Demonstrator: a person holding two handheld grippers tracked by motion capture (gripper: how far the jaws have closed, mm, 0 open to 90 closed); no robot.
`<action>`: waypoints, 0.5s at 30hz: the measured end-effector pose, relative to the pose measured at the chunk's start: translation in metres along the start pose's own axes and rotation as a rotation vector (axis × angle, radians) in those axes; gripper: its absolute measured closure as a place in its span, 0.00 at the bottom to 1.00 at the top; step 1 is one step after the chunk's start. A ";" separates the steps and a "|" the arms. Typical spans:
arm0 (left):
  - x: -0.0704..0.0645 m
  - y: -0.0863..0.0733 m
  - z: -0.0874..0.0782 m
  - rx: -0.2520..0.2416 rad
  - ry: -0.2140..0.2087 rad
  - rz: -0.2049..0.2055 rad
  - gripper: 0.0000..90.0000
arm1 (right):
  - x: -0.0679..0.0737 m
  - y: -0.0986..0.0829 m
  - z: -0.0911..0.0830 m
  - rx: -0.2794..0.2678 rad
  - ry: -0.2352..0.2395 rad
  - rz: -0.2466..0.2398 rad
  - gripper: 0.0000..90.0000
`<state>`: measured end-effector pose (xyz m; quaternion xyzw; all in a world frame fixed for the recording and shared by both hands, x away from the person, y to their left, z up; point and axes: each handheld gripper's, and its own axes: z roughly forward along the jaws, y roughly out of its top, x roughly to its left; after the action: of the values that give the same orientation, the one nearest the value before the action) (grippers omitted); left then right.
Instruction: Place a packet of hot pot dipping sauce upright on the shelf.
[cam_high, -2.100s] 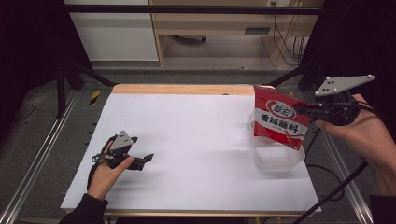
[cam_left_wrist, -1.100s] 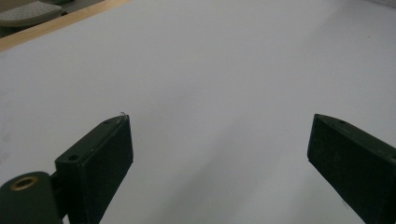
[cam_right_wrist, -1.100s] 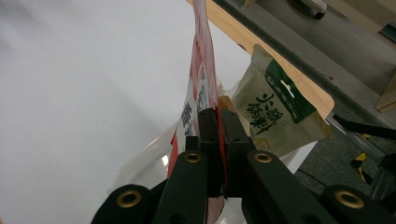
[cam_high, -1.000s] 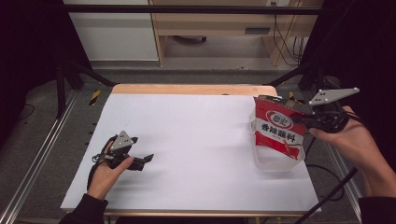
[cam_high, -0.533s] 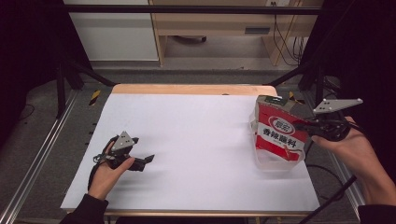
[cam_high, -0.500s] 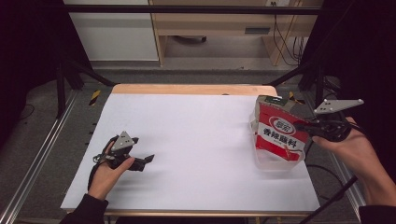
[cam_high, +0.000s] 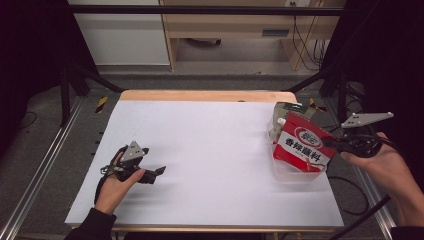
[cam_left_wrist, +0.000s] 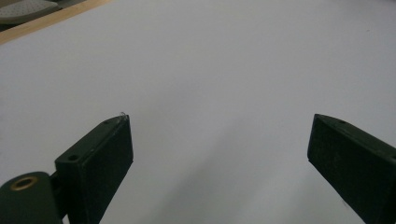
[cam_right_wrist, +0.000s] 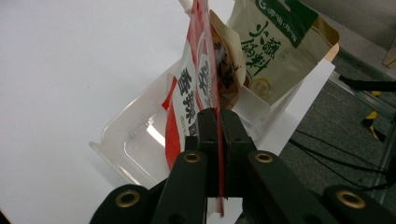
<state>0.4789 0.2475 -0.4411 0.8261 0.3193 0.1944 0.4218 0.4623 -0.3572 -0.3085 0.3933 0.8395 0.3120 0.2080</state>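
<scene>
Pinching a red packet over the clear tray

Seen from the high view, the right tool (cam_high: 334, 144) clamps a red packet (cam_high: 302, 149) at the bench's (cam_high: 215, 140) right edge, standing in a clear tray (cam_high: 295, 175); the left tool (cam_high: 152, 173) rests at front left.

Left gripper view: jaws spread wide over bare white surface.

Right gripper view: jaws pressed together on the packet's edge, with a beige-green pouch (cam_right_wrist: 275, 42) behind it in the tray

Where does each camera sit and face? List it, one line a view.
High view: above the person's side, looking down on the table; both hands, left claw, right claw.
Left gripper view: on the left claw, facing bare table.
Right gripper view: on the right claw, facing the red pouch and tray.
Shared: high and right views show pouch and tray.
</scene>
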 end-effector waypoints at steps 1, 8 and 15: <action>0.000 0.000 0.000 0.001 0.001 0.000 0.07 | 0.000 0.000 0.000 0.002 -0.002 -0.002 0.99; 0.000 0.000 0.000 0.003 0.000 0.003 0.07 | 0.002 0.003 0.000 0.002 0.002 -0.016 0.85; 0.000 0.000 0.000 0.000 -0.001 0.000 0.07 | 0.008 0.015 0.000 -0.032 -0.041 -0.037 0.51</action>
<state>0.4788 0.2474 -0.4410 0.8262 0.3191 0.1941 0.4217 0.4656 -0.3434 -0.2992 0.3808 0.8370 0.3133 0.2371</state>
